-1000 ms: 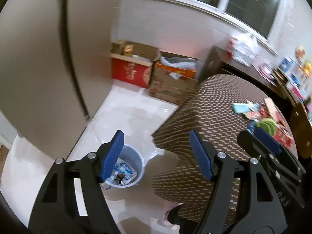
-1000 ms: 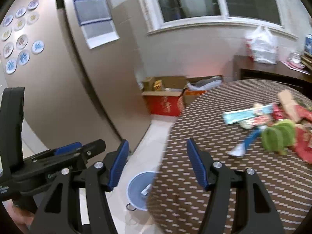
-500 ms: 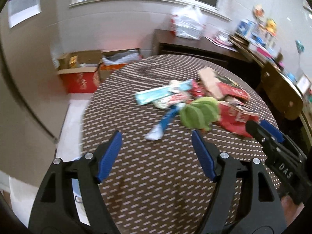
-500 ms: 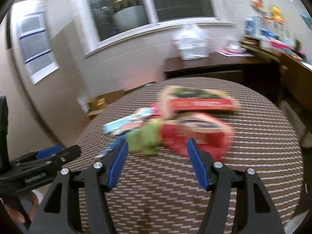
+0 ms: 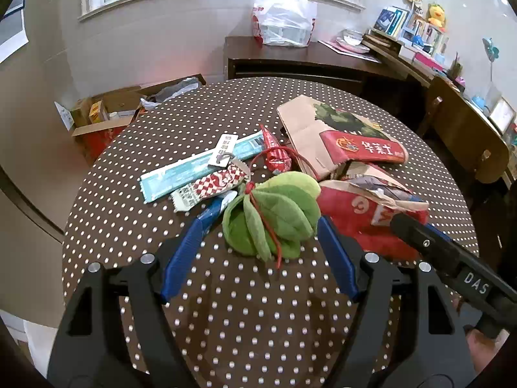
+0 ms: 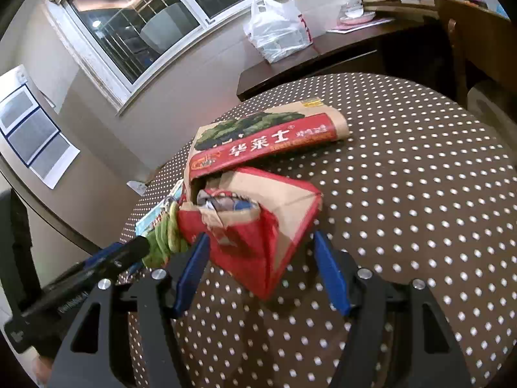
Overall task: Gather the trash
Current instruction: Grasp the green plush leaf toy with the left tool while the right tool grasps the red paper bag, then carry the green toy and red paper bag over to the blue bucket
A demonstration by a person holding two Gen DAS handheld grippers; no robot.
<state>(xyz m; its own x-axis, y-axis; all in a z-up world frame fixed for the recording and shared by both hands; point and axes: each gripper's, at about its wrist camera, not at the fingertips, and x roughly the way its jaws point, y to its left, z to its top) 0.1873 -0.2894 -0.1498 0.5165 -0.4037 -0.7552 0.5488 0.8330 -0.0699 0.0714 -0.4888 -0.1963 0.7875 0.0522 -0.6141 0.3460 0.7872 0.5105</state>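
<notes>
Trash lies in a heap on the round dotted table (image 5: 258, 307). My left gripper (image 5: 258, 245) is open, its fingers either side of a green crumpled wrapper (image 5: 274, 216). Behind it lie a light blue packet (image 5: 194, 168), a red-white checked wrapper (image 5: 213, 184), a small red wrapper (image 5: 274, 155) and a flat brown-and-red paper bag (image 5: 339, 132). My right gripper (image 6: 261, 262) is open around the near corner of a crumpled red paper bag (image 6: 255, 223). The flat bag (image 6: 268, 135) lies behind it. The left gripper's finger (image 6: 106, 258) shows at left.
A dark sideboard (image 5: 307, 61) with a white plastic bag (image 5: 284, 19) stands behind the table. Open cardboard boxes (image 5: 106, 113) sit on the floor at the left. A wooden chair (image 5: 462, 135) and cluttered shelves (image 5: 420, 38) are at the right.
Both grippers swung from the floor bin at the table's left edge to over the table. Both closed in on the trash heap, the left on the green wrapper, the right on the red bag.
</notes>
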